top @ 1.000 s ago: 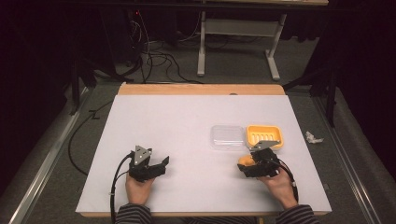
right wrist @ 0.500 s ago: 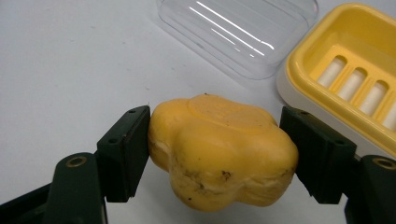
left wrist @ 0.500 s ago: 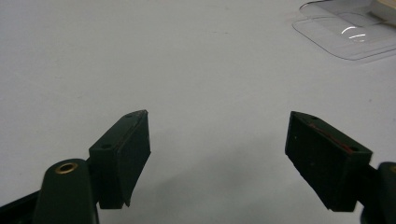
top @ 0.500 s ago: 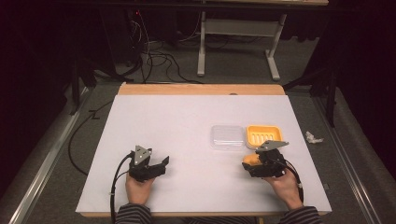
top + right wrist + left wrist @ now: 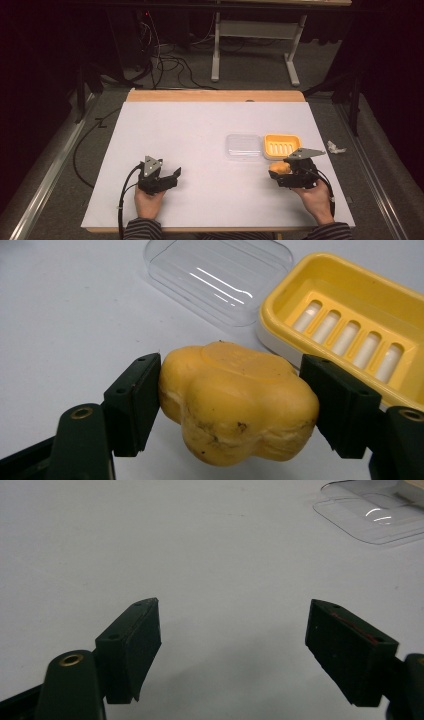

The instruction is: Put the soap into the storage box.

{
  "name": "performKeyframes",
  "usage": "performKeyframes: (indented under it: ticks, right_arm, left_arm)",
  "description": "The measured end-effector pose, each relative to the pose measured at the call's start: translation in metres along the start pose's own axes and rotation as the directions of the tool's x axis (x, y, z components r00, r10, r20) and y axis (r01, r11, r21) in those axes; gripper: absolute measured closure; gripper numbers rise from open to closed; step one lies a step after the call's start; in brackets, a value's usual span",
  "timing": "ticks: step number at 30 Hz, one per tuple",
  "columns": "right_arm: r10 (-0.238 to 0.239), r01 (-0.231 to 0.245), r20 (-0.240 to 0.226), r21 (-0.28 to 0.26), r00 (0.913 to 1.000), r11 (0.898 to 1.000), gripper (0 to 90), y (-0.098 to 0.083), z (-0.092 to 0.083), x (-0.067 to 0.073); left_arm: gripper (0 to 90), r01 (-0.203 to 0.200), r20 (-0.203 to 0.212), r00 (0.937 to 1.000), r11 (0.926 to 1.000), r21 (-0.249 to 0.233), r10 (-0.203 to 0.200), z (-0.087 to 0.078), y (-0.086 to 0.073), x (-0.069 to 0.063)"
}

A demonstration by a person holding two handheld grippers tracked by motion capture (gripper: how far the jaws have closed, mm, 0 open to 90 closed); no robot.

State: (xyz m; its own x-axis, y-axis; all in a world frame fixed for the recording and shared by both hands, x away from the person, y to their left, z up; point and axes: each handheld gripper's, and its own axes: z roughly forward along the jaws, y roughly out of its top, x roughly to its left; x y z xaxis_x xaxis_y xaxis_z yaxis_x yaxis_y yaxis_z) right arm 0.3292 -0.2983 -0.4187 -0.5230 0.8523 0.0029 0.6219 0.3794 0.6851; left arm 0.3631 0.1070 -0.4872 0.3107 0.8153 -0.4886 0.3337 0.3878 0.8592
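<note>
Table [image 5: 200, 135] white, with clear lid [image 5: 243, 146] and yellow dish [image 5: 282, 145] side by side at right, touching or nearly so. Left gripper [image 5: 172, 176] near the front-left edge, jaws wide apart, nothing between them. Right gripper [image 5: 276, 172] just in front of the dish, jaws clamped on both sides of yellow soap [image 5: 237, 400], raised off the table.
</note>
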Motion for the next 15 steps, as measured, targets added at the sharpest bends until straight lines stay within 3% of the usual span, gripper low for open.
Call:
performKeyframes:
  ticks: [15]
  right_arm:
    - [0.041, -0.041, 0.003, -0.053, 0.9991, 0.998, 27.6, 0.007, -0.012, -0.013]
  left_arm:
    - [22.8, 0.002, -0.002, 1.0000, 1.0000, 0.000, -0.002, 0.000, 0.000, 0.000]
